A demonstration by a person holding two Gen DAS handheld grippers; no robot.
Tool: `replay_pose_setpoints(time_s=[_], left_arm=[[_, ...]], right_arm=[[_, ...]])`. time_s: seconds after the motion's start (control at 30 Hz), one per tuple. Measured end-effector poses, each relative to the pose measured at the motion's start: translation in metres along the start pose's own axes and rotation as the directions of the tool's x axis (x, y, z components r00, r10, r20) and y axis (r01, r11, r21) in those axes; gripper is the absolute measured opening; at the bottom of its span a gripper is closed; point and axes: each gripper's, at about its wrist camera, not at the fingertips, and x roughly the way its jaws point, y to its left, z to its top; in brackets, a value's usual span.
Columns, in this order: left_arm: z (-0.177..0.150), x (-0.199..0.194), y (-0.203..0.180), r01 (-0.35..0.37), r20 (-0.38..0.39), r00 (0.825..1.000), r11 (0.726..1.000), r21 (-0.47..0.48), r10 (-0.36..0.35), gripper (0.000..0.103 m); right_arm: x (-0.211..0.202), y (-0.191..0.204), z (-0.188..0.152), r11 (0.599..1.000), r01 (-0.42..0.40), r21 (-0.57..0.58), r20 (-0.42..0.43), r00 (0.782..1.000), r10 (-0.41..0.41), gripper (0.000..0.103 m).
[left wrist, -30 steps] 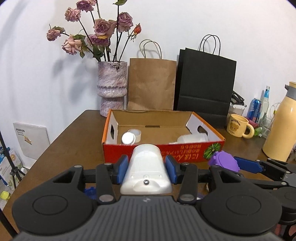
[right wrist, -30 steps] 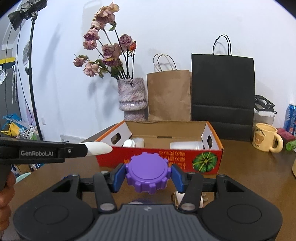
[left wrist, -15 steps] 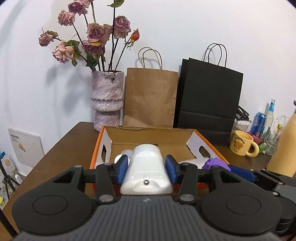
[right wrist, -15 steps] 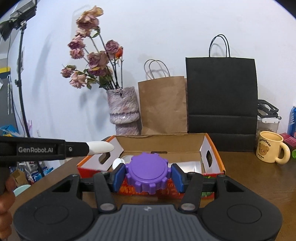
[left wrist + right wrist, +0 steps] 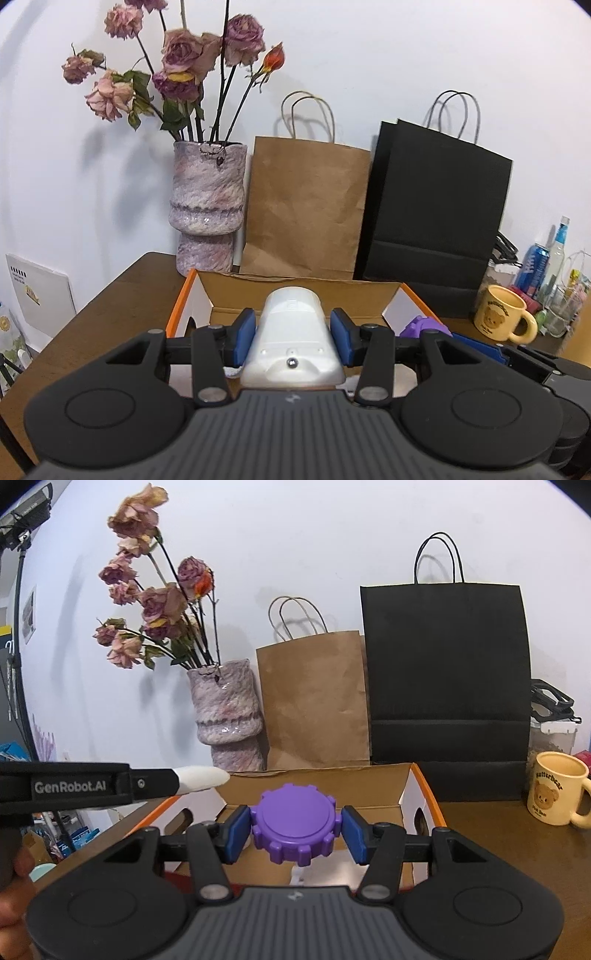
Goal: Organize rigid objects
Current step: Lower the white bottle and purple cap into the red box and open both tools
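Two grippers each carry one piece over the open orange-and-brown cardboard box [image 5: 391, 295]. Clamped between the blue pads of the left gripper [image 5: 291, 334] is a white, tapered hard-plastic housing with a small metal dot near its wide end [image 5: 291, 339], hanging above the box's near edge. The right gripper [image 5: 295, 829] is closed on a purple plastic disc with a toothed, gear-like rim [image 5: 295, 823], also over the box, pads bearing on opposite sides of the rim. Both pieces look stiff and light. The housing's smooth, sloping sides could let it slide forward, so the hold at its broader part seems sensible. The disc's teeth give the pads purchase across its width. Compared with a second ago, both hands have travelled forward: the box's red printed front, then plain ahead, is now hidden beneath the grippers, and the speckled pink vase [image 5: 207, 206] and paper bags look closer. Neither grip has changed
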Motion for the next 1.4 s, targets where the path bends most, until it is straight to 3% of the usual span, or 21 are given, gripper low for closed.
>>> replay_pose_setpoints(time_s=[0.3, 0.67, 0.7, 0.73, 0.77, 0.83, 0.93, 1.4], left_arm=[[0.006, 0.045, 0.006, -0.037, -0.031, 0.999, 0.999, 0.004, 0.037, 0.045], [-0.006, 0.087, 0.01, -0.081, -0.124, 0.988, 0.995, 0.056, 0.088, 0.046], [-0.007, 0.087, 0.009, -0.093, -0.124, 0.987, 0.994, 0.064, 0.101, 0.048], [-0.007, 0.087, 0.008, -0.109, -0.12, 0.986, 0.991, 0.075, 0.117, 0.066], [-0.008, 0.086, 0.007, -0.127, -0.11, 0.985, 0.988, 0.085, 0.136, 0.083], [-0.007, 0.082, 0.007, -0.173, -0.075, 0.981, 0.98, 0.094, 0.18, 0.101], [-0.003, 0.078, 0.011, -0.161, -0.065, 0.984, 0.984, 0.075, 0.166, 0.103], [-0.003, 0.078, 0.011, -0.188, -0.072, 0.978, 0.979, 0.076, 0.194, 0.103]], right_arm=[[0.041, -0.005, 0.013, 0.999, 0.012, -0.044, -0.012, 1.0, -0.013, 0.053], [0.078, -0.01, 0.007, 0.996, 0.037, -0.081, -0.102, 0.994, -0.045, 0.053], [0.079, -0.011, 0.005, 0.996, 0.038, -0.083, -0.112, 0.993, -0.047, 0.053], [0.08, -0.012, 0.003, 0.996, 0.044, -0.082, -0.116, 0.992, -0.054, 0.059], [0.081, -0.012, 0.003, 0.995, 0.056, -0.08, -0.121, 0.991, -0.065, 0.078], [0.079, -0.014, 0.001, 0.992, 0.096, -0.079, -0.107, 0.989, -0.104, 0.094], [0.078, -0.02, 0.002, 0.991, 0.117, -0.057, -0.1, 0.987, -0.123, 0.101], [0.075, -0.025, 0.004, 0.991, 0.129, -0.04, -0.096, 0.987, -0.132, 0.103]])
